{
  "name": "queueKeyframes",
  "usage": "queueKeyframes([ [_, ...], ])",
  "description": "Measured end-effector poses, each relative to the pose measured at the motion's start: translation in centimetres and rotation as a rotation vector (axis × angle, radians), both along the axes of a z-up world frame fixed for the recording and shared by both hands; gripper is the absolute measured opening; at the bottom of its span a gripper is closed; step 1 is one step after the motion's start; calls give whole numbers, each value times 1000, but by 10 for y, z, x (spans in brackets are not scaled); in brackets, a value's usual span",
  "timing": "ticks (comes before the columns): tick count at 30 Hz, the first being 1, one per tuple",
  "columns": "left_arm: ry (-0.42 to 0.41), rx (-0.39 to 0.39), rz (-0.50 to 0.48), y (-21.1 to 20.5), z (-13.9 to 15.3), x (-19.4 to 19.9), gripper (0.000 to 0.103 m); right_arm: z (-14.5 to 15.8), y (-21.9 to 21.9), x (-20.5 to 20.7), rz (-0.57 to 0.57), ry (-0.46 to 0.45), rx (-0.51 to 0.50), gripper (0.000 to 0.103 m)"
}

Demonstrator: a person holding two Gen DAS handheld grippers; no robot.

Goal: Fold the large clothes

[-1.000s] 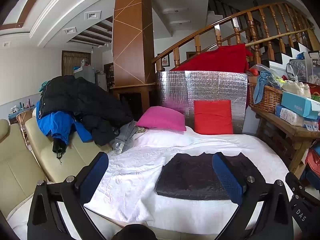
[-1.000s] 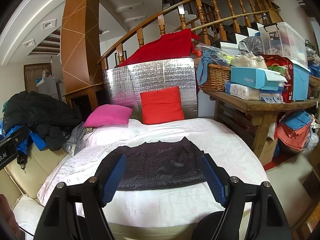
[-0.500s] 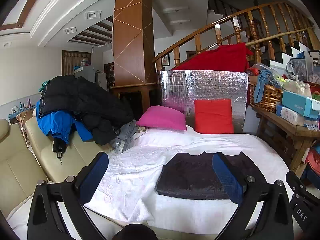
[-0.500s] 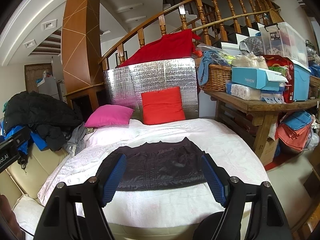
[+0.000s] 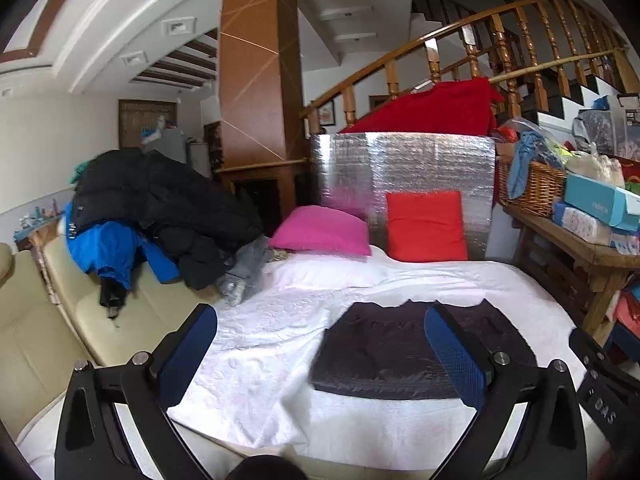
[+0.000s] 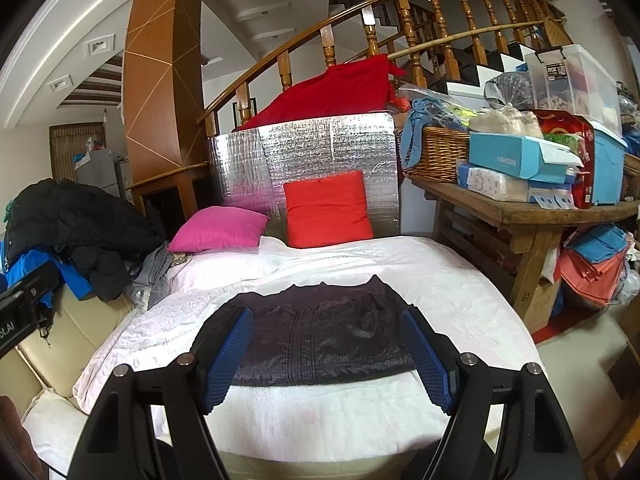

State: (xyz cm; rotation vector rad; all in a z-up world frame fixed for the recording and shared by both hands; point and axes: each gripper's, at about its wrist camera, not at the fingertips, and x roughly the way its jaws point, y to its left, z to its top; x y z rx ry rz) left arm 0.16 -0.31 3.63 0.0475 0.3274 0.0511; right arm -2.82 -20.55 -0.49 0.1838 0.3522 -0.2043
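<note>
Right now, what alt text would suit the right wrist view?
A folded dark garment lies on a white bedspread, framed by the open right gripper. Behind are a pink pillow, a red pillow and a cluttered wooden table.

Both wrist cameras look forward and slightly down from the near edge of the white-covered bed [image 5: 280, 344], each framed by its own tool's blue-padded fingers [image 6: 224, 364]. The left view sits further left, taking in the cream sofa [image 5: 44, 344]; the right takes in the cluttered wooden surface [image 6: 532, 216]. Both share the folded dark garment [image 6: 324, 336], pink cushion [image 5: 322, 230] and red cushion [image 5: 426, 226].
</note>
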Motion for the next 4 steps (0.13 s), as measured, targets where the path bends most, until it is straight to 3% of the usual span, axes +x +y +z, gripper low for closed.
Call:
queueKeyframes([
  [2, 18, -40, -58, 4, 0, 15, 103, 2, -4, 12, 9, 9, 0, 80],
  [4, 42, -68, -43, 14, -1, 41, 103, 6, -19, 28, 15, 13, 18, 80],
])
